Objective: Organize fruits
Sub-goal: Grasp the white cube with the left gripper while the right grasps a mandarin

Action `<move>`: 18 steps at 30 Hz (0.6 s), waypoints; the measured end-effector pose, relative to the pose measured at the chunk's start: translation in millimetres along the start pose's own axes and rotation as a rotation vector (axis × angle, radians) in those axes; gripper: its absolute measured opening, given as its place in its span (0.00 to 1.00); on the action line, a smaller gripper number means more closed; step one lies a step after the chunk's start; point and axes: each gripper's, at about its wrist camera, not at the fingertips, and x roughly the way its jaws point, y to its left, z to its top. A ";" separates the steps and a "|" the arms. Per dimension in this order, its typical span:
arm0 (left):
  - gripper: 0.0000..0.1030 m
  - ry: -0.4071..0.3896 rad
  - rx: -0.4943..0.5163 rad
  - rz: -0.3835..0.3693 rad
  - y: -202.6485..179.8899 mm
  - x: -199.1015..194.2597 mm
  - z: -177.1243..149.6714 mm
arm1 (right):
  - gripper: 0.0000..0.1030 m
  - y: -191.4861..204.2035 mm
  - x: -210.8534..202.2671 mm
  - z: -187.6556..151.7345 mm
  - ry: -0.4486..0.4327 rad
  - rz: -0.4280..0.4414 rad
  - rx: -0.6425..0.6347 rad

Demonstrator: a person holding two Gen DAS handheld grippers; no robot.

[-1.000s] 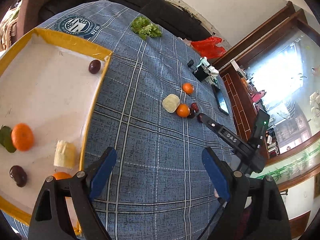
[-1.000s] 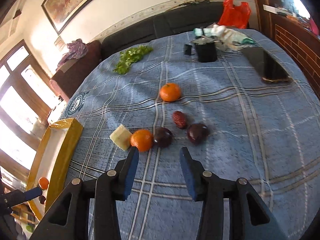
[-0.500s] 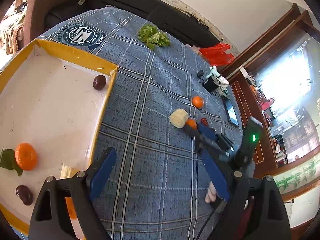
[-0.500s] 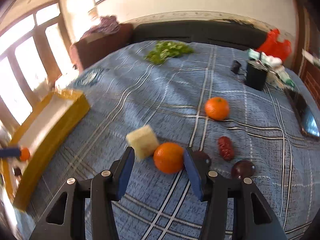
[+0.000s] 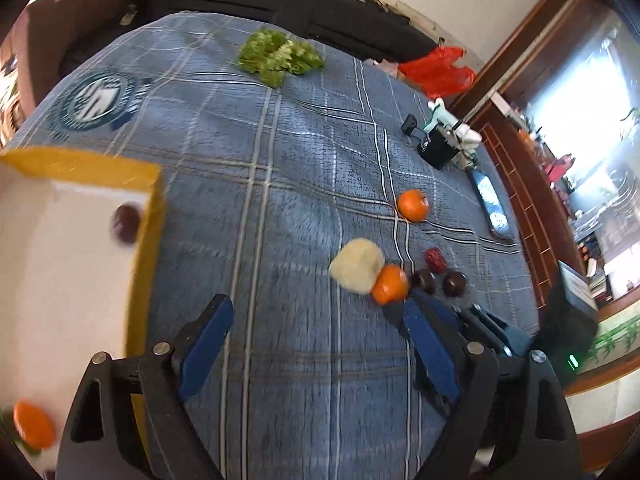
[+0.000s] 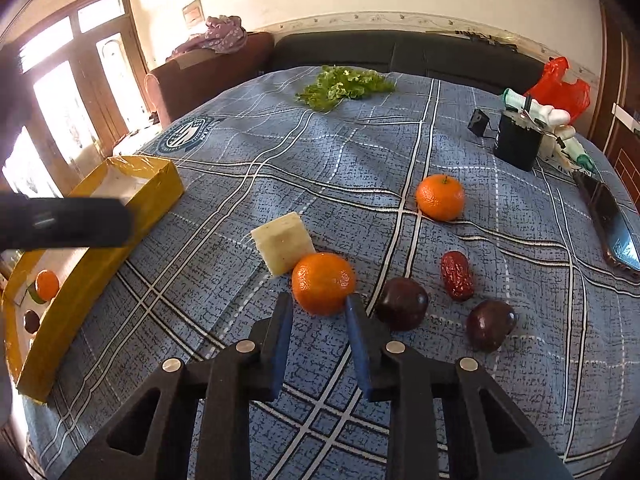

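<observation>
On the blue plaid cloth lie an orange point(image 6: 323, 283), a pale cut fruit chunk point(image 6: 283, 242), a second orange point(image 6: 440, 197), a red date point(image 6: 457, 275) and two dark plums point(image 6: 401, 309) point(image 6: 490, 325). My right gripper point(image 6: 318, 304) is open, its fingertips on either side of the near orange's front. The same orange shows in the left wrist view point(image 5: 390, 284). My left gripper point(image 5: 316, 320) is open and empty above the cloth. The yellow tray point(image 5: 147, 240) at left holds a plum point(image 5: 126, 218) and an orange point(image 5: 34, 424).
Lettuce point(image 6: 344, 84) lies at the far side. A black box point(image 6: 518, 142) with tubes, a red bag point(image 6: 560, 88) and a phone point(image 6: 612, 220) sit at the right. A dark sofa runs behind the table.
My right gripper has moved forward and its fingers now flank the near orange. My left gripper has swung right, away from the tray, so less of the tray shows.
</observation>
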 end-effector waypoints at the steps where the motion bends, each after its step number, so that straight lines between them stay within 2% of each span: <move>1: 0.84 0.011 0.010 0.002 -3.2 11.2 6.4 | 0.30 -1.2 0.4 0.3 -0.001 0.006 0.007; 4: 0.84 0.032 0.025 -0.007 -10.0 33.4 16.1 | 0.35 -8.4 0.1 2.6 -0.020 0.023 0.049; 6: 0.83 0.053 0.038 -0.018 -15.0 47.3 20.9 | 0.43 -11.1 0.3 3.9 -0.027 0.033 0.066; 7: 0.82 0.064 0.044 -0.015 -17.1 55.8 22.3 | 0.43 -11.7 0.6 4.9 -0.028 0.041 0.069; 10: 0.68 0.109 0.069 -0.023 -23.1 74.9 22.7 | 0.43 -9.4 1.7 6.1 -0.028 0.047 0.064; 11: 0.65 0.091 0.077 -0.019 -24.2 74.4 23.1 | 0.41 -7.5 2.9 6.5 -0.022 0.048 0.056; 14: 0.41 0.092 0.053 -0.061 -22.9 75.4 26.3 | 0.25 -6.0 1.7 6.2 -0.025 0.028 0.055; 18: 0.39 0.077 0.057 -0.051 -24.0 72.6 22.8 | 0.19 -4.2 0.3 5.9 -0.020 0.033 0.048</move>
